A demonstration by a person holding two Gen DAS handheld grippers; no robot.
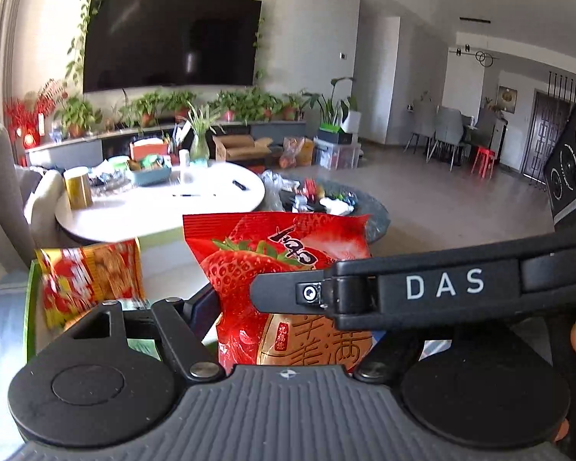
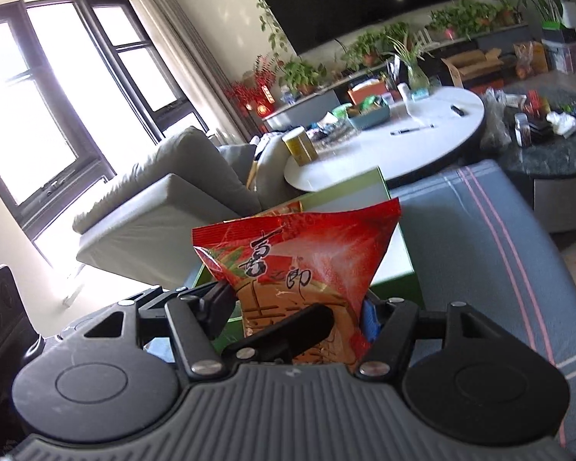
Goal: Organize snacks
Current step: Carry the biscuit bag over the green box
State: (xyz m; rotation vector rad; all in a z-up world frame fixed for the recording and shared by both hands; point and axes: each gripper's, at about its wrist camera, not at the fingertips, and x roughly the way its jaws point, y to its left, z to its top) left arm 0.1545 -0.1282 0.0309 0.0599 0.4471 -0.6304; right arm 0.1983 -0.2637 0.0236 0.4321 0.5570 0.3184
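Strawberry snack bag (image 1: 272,246): a red, glossy, crinkled packet printed with strawberries and dark lettering. It is held upright in the air, near the cameras and just in front of the green box (image 2: 349,192).
Bag condition: sealed along its top edge and puffed, so it will probably slip and crumple under a hard squeeze.
Right gripper (image 2: 295,307): its two fingers are pressed against the lower sides of the packet, clamped on it.
Left gripper (image 1: 272,319): its left finger touches the packet's edge, but the right gripper crosses in front and hides the other finger. I cannot tell whether it is gripping.
Done so far: an orange snack bag (image 1: 92,272), blurred, already stands inside the box at its left end.
In hand: the red packet looks about to go into the box beside the orange one, though it is not yet inside.
Left to do: more packets lie far off, in a teal basket (image 1: 149,174) on the white round table (image 1: 219,196) and on the dark table (image 2: 556,161) to its right. By my judgement the sorting is at an early stage.
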